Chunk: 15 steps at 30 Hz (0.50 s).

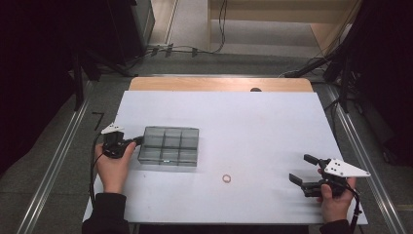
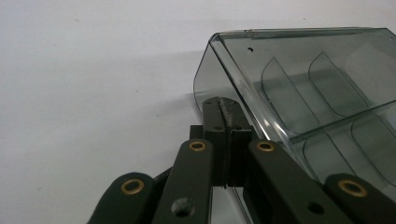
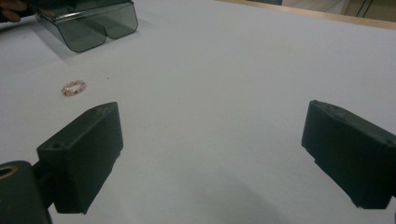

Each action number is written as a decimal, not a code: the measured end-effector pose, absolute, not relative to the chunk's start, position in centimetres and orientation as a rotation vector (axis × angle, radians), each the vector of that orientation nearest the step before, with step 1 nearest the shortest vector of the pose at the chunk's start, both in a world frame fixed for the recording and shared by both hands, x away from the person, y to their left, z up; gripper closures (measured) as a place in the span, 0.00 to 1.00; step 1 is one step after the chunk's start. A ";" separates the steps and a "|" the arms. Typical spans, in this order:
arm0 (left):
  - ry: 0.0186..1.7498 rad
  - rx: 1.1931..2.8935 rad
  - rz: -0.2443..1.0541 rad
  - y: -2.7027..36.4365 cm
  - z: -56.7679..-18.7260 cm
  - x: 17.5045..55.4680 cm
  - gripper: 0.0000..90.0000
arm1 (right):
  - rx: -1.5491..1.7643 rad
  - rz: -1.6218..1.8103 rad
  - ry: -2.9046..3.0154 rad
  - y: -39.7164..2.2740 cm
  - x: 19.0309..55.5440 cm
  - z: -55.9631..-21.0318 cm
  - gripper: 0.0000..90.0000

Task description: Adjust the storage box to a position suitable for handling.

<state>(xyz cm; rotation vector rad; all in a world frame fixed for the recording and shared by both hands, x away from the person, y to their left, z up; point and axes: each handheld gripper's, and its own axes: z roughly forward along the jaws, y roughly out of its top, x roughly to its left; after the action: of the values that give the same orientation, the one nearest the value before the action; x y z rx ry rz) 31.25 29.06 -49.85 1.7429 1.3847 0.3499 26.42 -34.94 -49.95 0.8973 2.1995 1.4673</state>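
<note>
A smoky clear compartment box (image 1: 169, 146) lies at the left of the white table (image 1: 253, 126). My left gripper (image 1: 138, 141) is shut, and its tips rest against the box's left wall. In the left gripper view the closed jaws (image 2: 222, 105) meet the rounded corner of the box (image 2: 303, 84), with nothing seen between them. A small pinkish ring (image 1: 226, 178) lies flat on the table between the two hands. My right gripper (image 1: 301, 168) stands wide open near the right front, pointing left, with nothing between its jaws. In the right gripper view (image 3: 213, 112) the ring (image 3: 74, 87) lies ahead to the left and the box (image 3: 93, 23) farther off.
The white sheet covers a wooden tabletop whose far strip (image 1: 219, 84) shows at the back. Metal rails (image 1: 58, 156) run along both sides of the table. Cables (image 1: 195, 48) lie on the floor beyond it.
</note>
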 end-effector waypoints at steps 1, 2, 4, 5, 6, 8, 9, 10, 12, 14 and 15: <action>1.379 1.744 0.345 28.9 -49.8 31.3 1.00 | 0.891 1.468 2.201 -34.9 26.5 -50.0 0.04; 1.379 1.744 0.345 28.9 -49.8 31.3 1.00 | 0.890 1.466 2.203 -34.9 26.5 -50.0 0.04; 1.373 1.740 0.340 28.6 -49.8 31.2 1.00 | 0.892 1.462 2.205 -34.9 26.4 -50.0 0.04; 1.366 1.741 0.333 28.5 -49.8 31.2 1.00 | 0.891 1.462 2.206 -34.9 26.4 -50.0 0.04; 1.367 1.737 0.331 28.3 -49.7 31.1 1.00 | 0.891 1.462 2.206 -34.9 26.5 -50.0 0.04; 1.359 1.738 0.329 28.1 -49.7 31.1 1.00 | 0.891 1.463 2.208 -34.8 26.5 -50.0 0.04; 1.355 1.738 0.324 28.0 -49.7 31.1 1.00 | 0.891 1.463 2.208 -34.8 26.5 -50.0 0.04; 1.350 1.739 0.322 27.8 -49.7 31.1 1.00 | 0.891 1.463 2.208 -34.8 26.5 -50.0 0.04; 1.343 1.741 0.318 27.4 -49.8 31.2 1.00 | 0.887 1.463 2.210 -34.8 26.5 -50.0 0.04; 1.335 1.744 0.314 26.9 -49.8 31.2 1.00 | 0.886 1.462 2.213 -34.8 26.4 -50.0 0.04; 1.330 1.749 0.312 26.8 -49.8 31.2 1.00 | 0.885 1.462 2.213 -34.8 26.5 -50.0 0.04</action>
<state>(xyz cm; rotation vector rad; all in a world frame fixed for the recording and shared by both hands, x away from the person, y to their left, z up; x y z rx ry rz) 31.25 26.82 -49.79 1.7495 1.3303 0.3125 26.45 -34.80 -49.96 0.8848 2.2135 1.4616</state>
